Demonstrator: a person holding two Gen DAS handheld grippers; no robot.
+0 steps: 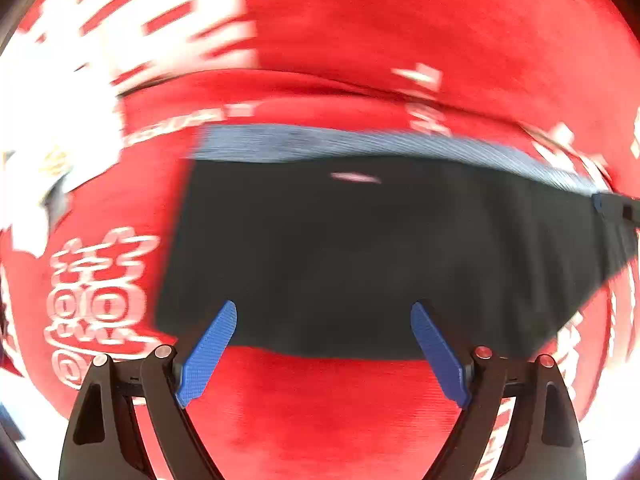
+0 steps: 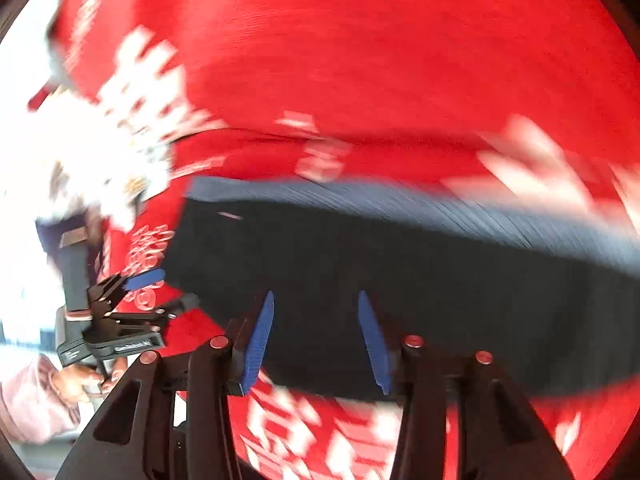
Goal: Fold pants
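The dark navy pants (image 1: 360, 248) lie folded flat on a red cloth, with a ribbed blue waistband (image 1: 360, 142) along the far edge. My left gripper (image 1: 324, 316) is open and empty, hovering over the near edge of the pants. In the right wrist view the pants (image 2: 420, 288) fill the middle, waistband (image 2: 400, 204) at the far side. My right gripper (image 2: 316, 304) is open and empty over the near edge. The left gripper (image 2: 160, 288) shows at the left, held by a hand, jaws apart at the pants' left corner. Both views are motion-blurred.
The red cloth (image 1: 340, 408) with white characters (image 1: 96, 304) covers the surface, with a raised fold (image 1: 320, 84) beyond the pants. Bright white area lies at the left (image 2: 24, 200). The person's hand and pink sleeve (image 2: 44, 392) are at the lower left.
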